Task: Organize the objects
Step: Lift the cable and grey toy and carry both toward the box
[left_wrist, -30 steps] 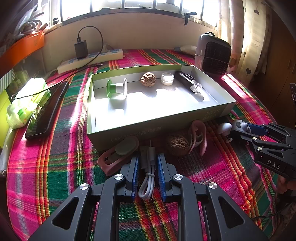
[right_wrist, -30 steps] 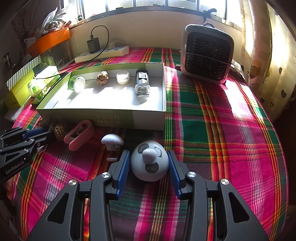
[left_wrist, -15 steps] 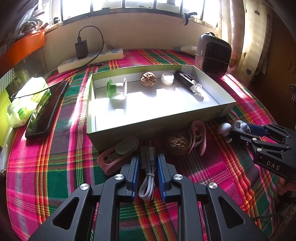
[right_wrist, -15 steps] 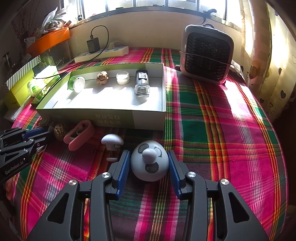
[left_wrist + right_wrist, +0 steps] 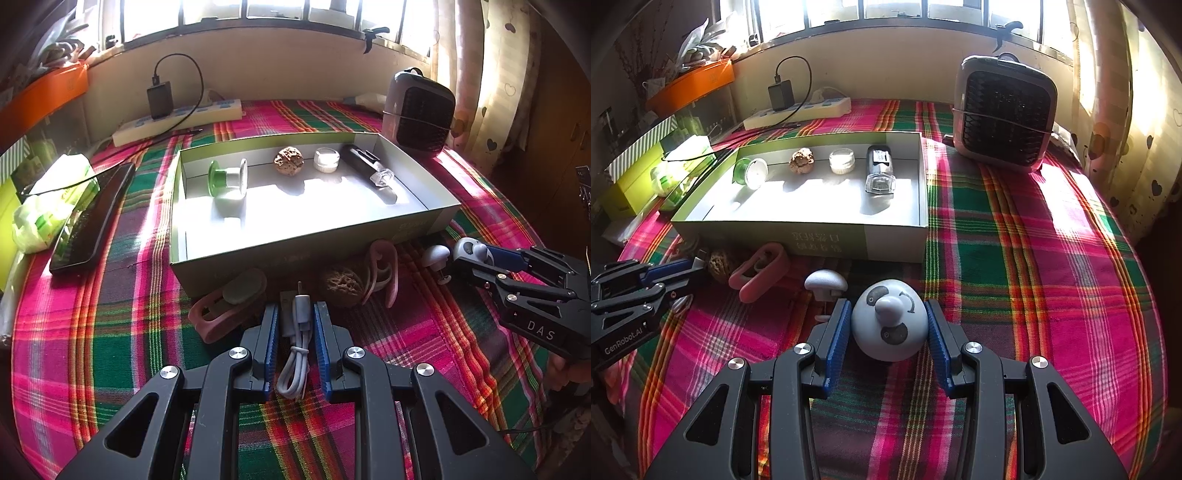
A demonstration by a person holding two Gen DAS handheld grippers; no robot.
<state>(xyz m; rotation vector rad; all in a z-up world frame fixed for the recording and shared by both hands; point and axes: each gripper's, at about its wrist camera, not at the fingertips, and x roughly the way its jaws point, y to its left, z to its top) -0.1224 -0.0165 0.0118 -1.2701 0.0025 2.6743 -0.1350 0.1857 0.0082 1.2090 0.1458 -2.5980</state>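
A shallow green box (image 5: 314, 254) (image 5: 768, 227) on the plaid cloth holds a green spool (image 5: 226, 180), a walnut (image 5: 289, 161), a small white jar (image 5: 326, 160) and a black bottle (image 5: 365, 167). My left gripper (image 5: 295, 314) is shut on a coiled grey USB cable (image 5: 297, 347) on the cloth in front of the box. My right gripper (image 5: 888, 321) is shut on a round grey panda-face toy (image 5: 889, 326), also seen in the left wrist view (image 5: 469, 248). Loose in front of the box lie a walnut (image 5: 341, 286), two pink clips (image 5: 221, 310) (image 5: 382, 269) and a white mushroom-shaped piece (image 5: 825, 282).
A small heater (image 5: 1004, 114) stands at the back right. A power strip (image 5: 177, 120) with a charger lies along the back wall. A black phone (image 5: 92, 218) and green packets (image 5: 48, 206) lie left of the box.
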